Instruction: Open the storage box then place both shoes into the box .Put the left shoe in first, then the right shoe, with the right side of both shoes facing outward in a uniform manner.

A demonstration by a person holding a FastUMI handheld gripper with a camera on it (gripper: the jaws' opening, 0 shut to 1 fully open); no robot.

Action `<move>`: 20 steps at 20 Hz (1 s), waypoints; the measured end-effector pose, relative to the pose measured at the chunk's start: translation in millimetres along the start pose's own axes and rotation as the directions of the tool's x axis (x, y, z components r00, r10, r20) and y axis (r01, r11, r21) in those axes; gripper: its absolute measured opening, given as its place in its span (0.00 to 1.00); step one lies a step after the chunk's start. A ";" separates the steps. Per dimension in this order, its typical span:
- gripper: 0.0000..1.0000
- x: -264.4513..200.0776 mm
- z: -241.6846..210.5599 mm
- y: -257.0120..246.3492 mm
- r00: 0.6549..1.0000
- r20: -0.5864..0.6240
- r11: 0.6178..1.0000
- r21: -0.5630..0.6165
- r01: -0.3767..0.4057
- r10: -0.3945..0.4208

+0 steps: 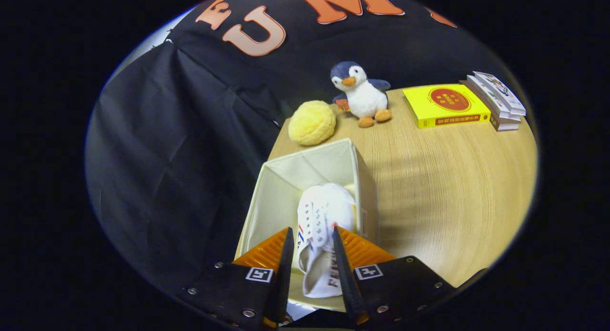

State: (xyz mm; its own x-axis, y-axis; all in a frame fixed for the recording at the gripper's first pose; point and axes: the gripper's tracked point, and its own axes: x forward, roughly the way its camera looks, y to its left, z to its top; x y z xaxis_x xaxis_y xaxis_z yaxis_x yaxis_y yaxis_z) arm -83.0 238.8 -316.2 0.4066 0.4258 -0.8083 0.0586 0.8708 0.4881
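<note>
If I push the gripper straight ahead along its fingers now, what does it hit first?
Probably the white sneaker already between the gripper fingers, which look open around it, inside the open cream fabric storage box. Beyond that, likely the box's far wall, though depth is unclear.

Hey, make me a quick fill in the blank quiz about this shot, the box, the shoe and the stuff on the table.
1. The white shoe sits inside the open ____.
2. The gripper has the shoe ____ its fingers.
3. Beyond the box, a yellow ball lies beside a plush ____.
4. The yellow book lies on the ____.

Missing words: storage box; between; penguin; table
</note>
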 end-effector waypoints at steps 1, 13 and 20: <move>0.55 -5.3 6.9 -1.6 1.000 0.023 1.000 -0.009 -0.001 0.001; 0.83 -111.1 112.3 -70.6 0.918 0.391 0.980 -0.144 0.137 -0.071; 0.92 -179.2 161.2 -110.5 0.812 0.567 0.947 -0.165 0.274 -0.136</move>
State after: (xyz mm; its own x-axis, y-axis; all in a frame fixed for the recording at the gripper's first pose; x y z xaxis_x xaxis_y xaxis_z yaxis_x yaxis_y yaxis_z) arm -15.3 26.6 -172.3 0.8393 0.0877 -0.5365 0.0164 0.9824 0.1863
